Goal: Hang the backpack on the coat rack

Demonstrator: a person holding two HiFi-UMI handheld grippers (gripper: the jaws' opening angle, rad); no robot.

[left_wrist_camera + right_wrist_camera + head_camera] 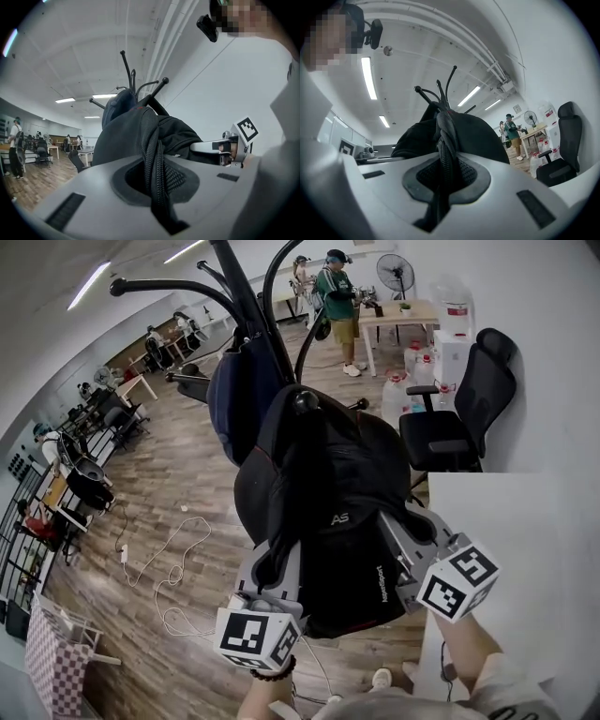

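Observation:
A black backpack (328,502) hangs in the air between my two grippers, just in front of the black coat rack (246,296). My left gripper (272,573) is shut on one mesh shoulder strap (153,159). My right gripper (405,549) is shut on the other strap (444,154). The pack's top (305,401) sits level with the rack's lower hooks, close to one knobbed hook; I cannot tell whether it touches. In both gripper views the backpack (140,136) (459,133) fills the space ahead, with the rack's upper arms (127,70) (440,91) rising behind it.
A dark blue bag (239,395) hangs on the rack behind the backpack. A black office chair (459,418) and a white table (525,559) stand to the right. Cables (169,563) lie on the wooden floor at left. A person (336,306) stands by a far table.

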